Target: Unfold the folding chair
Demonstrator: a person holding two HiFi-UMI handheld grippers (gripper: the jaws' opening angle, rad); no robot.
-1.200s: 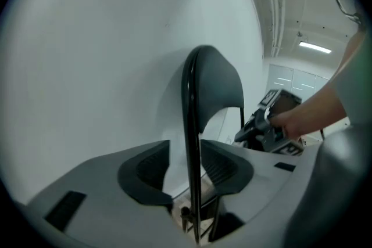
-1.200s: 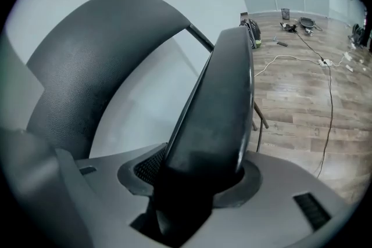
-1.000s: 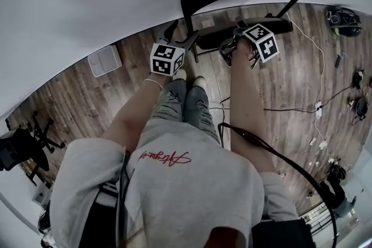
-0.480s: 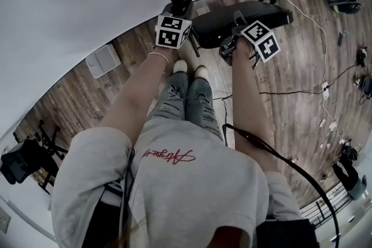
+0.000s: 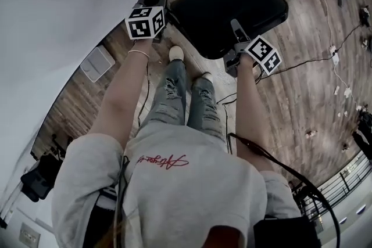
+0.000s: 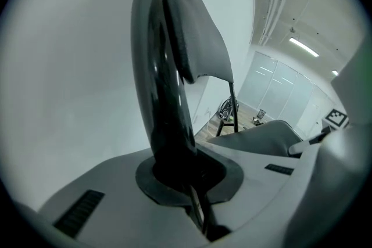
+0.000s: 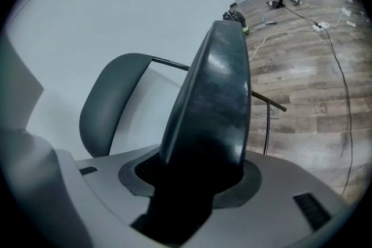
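Folding chair (image 5: 229, 9): upper centre of the head view, on the wood-plank floor (image 5: 302, 90), beside a plain white wall (image 5: 52, 3); broad seat face turned up toward the camera.
Backrest (image 6: 174, 67): curved, glossy black rim with a matt padded panel.
Seat (image 7: 218, 96): black, smooth, with a rounded front edge and faint scuffing.
Left gripper (image 6: 189, 189): jaws closed tight on the Backrest rim.
Right gripper (image 7: 192, 183): jaws clamped across the Seat's front edge, held wide by its thickness.
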